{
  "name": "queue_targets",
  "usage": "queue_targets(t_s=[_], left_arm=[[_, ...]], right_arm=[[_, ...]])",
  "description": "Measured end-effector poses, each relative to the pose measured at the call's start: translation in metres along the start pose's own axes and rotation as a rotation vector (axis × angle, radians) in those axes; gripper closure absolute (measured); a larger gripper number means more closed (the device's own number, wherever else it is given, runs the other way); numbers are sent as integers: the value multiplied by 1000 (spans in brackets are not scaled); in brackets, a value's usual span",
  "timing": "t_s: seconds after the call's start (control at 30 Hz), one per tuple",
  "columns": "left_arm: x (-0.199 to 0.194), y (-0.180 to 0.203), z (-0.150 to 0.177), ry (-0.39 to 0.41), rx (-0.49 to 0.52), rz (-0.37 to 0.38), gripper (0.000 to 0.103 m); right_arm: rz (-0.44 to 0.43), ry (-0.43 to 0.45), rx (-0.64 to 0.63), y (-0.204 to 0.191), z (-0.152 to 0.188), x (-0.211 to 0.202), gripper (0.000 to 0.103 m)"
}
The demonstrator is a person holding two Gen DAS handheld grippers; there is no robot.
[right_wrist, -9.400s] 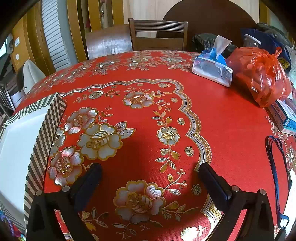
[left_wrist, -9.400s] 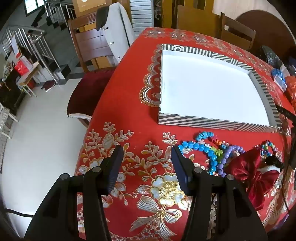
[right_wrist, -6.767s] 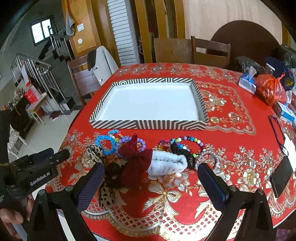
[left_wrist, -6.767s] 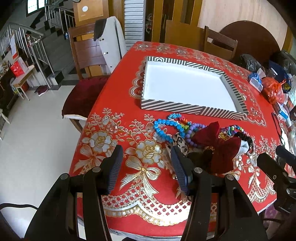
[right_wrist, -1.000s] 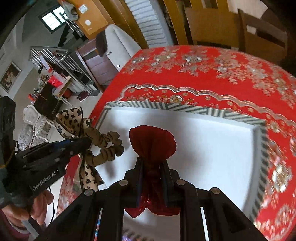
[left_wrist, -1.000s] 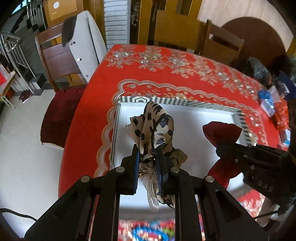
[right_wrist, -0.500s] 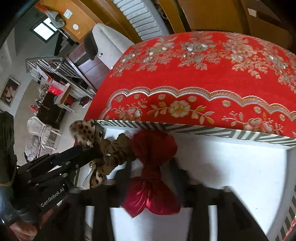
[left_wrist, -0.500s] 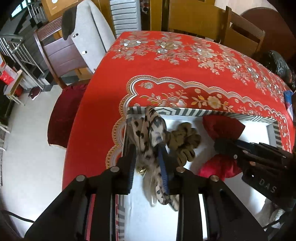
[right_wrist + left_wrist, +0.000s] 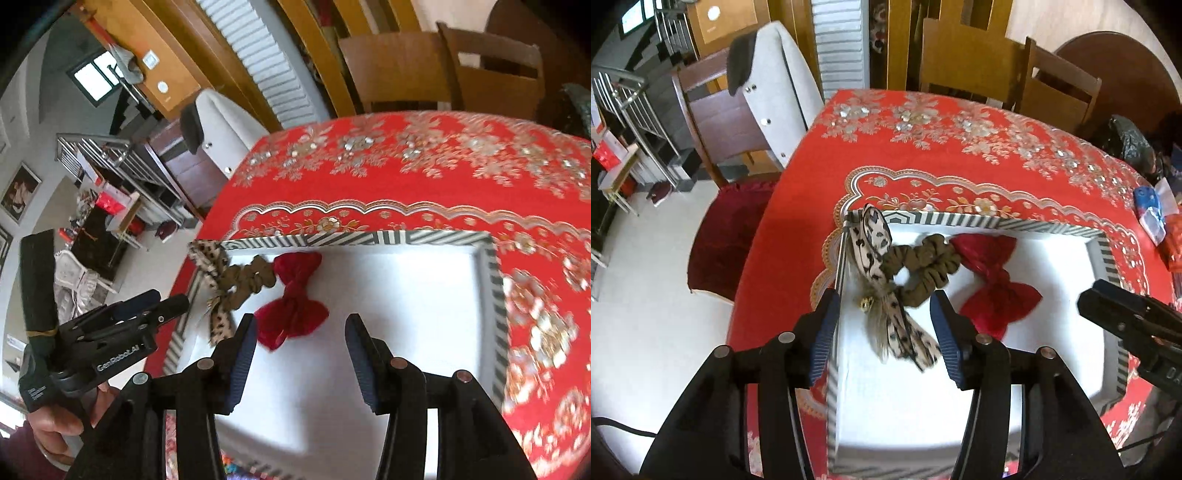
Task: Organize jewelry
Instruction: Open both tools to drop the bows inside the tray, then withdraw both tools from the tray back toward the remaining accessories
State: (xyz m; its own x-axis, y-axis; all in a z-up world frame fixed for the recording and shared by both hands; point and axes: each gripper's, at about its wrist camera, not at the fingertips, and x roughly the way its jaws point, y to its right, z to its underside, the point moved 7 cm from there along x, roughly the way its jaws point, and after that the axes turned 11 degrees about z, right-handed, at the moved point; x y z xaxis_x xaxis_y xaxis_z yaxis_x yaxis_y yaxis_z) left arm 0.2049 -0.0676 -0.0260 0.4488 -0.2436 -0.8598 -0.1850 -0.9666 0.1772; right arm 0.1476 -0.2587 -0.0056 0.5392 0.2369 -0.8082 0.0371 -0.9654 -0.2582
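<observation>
A leopard-print bow with a brown scrunchie (image 9: 905,277) lies in the far left corner of the white tray with a striped rim (image 9: 979,220). A red bow (image 9: 993,280) lies right beside it in the tray. My left gripper (image 9: 884,325) is open, just behind the leopard bow. My right gripper (image 9: 299,339) is open, just behind the red bow (image 9: 293,301). The leopard bow (image 9: 225,284) and the tray rim (image 9: 369,238) also show in the right wrist view. Each gripper shows in the other's view, the left (image 9: 162,306) and the right (image 9: 1108,306).
The tray sits on a red floral tablecloth (image 9: 960,147). Wooden chairs (image 9: 979,66) stand at the far side, one with a grey jacket (image 9: 775,85) at the left. A tissue pack and bags (image 9: 1152,206) lie at the right edge. Beads peek out below the tray (image 9: 236,469).
Both grippers have opened and let go of their bows, which now lie in the tray's far left corner. Both grippers have drawn back slightly.
</observation>
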Motion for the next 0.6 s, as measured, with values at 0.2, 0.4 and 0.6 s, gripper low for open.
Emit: queue_targets(t_s=[0.2, 0.4, 0.6], left_arm=[[-30, 9, 26, 21, 3, 11, 52], [-56, 18, 56, 26, 17, 42, 52], [-64, 20, 78, 13, 23, 51, 52]], right_arm=[[5, 19, 4, -7, 35, -36, 54], [99, 48, -16, 2, 65, -59, 54], [161, -19, 0, 27, 81, -36, 54]])
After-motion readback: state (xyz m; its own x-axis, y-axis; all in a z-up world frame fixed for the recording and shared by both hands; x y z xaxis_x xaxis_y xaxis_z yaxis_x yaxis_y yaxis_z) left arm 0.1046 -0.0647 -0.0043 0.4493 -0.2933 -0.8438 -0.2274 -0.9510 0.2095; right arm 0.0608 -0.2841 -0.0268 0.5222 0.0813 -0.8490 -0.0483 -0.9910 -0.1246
